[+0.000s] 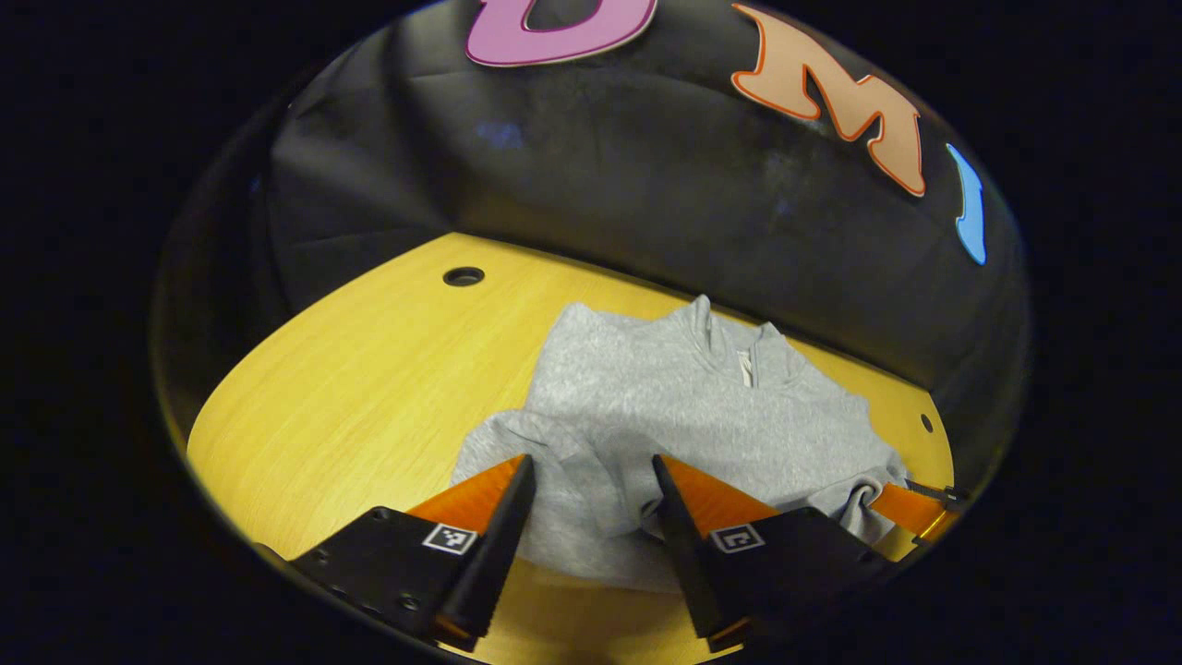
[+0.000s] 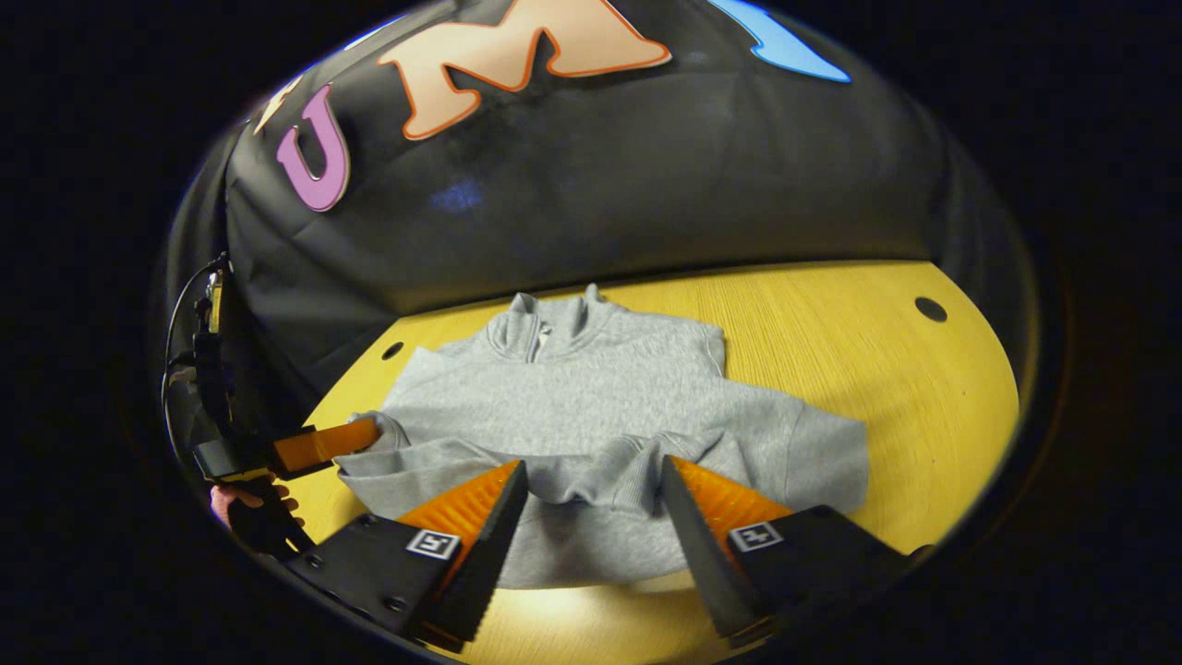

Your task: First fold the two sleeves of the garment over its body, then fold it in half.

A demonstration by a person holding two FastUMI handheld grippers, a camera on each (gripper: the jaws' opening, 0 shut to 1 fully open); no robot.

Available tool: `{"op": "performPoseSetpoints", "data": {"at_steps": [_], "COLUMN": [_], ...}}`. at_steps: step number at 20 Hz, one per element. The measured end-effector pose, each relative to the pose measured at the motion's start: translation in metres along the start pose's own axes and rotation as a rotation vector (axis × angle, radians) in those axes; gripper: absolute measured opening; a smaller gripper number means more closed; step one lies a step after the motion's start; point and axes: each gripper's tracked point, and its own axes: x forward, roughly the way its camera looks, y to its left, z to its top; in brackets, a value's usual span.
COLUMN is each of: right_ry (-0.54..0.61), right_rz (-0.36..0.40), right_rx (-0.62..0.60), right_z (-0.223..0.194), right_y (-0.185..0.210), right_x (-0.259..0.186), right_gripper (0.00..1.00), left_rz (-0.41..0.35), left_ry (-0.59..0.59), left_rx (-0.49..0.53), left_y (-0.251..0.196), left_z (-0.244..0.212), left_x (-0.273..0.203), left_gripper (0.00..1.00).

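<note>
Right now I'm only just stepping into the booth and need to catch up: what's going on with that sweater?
A person with a gripper in each hand is folding a grey sweater on a wooden table. Both sleeves already lie across its body. The left gripper and right gripper hover open over the near edge; the half fold is not yet done.

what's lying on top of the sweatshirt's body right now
Both sleeves lie folded across the lower body of the grey sweatshirt, cuffs meeting near the middle. The collar and chest remain uncovered. The fabric under the sleeves is hidden, as is the wooden table beneath the garment.
</note>
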Motion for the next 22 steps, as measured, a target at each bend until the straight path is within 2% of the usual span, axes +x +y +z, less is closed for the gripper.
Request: {"op": "performPoseSetpoints", "data": {"at_steps": [2,3,9,13,17,18,19,22], "right_ry": [-0.05,-0.066,-0.191,-0.281,-0.348,-0.36,-0.367,-0.385], "right_rz": [-0.002,-0.005,-0.002,0.003,-0.033,-0.03,-0.018,-0.009], "right_rx": [-0.022,-0.022,-0.029,-0.041,-0.071,-0.075,-0.073,-0.038], "right_z": [0.017,0.025,0.077,0.104,0.113,0.111,0.109,0.098], "right_y": [-0.001,-0.002,0.007,0.024,0.033,0.039,0.046,0.062], "right_x": [-0.006,-0.009,-0.067,-0.13,-0.191,-0.205,-0.218,-0.247], "right_gripper": [0.97,0.97,0.97,0.97,0.97,0.94,0.97,0.97], "left_rz": [-0.007,-0.018,-0.089,-0.098,-0.144,-0.166,-0.183,-0.218], "left_ry": [-0.061,-0.088,-0.226,-0.24,-0.254,-0.262,-0.269,-0.273], "left_rx": [-0.016,-0.016,0.049,0.136,0.162,0.161,0.161,0.176], "left_y": [-0.004,-0.005,-0.015,-0.021,-0.029,-0.034,-0.038,-0.043], "left_z": [0.017,0.023,0.07,0.077,0.077,0.076,0.074,0.063], "left_x": [-0.002,-0.003,-0.039,-0.065,-0.119,-0.134,-0.145,-0.172], "left_gripper": [0.9,0.92,0.94,0.94,0.95,0.95,0.95,0.95]}}
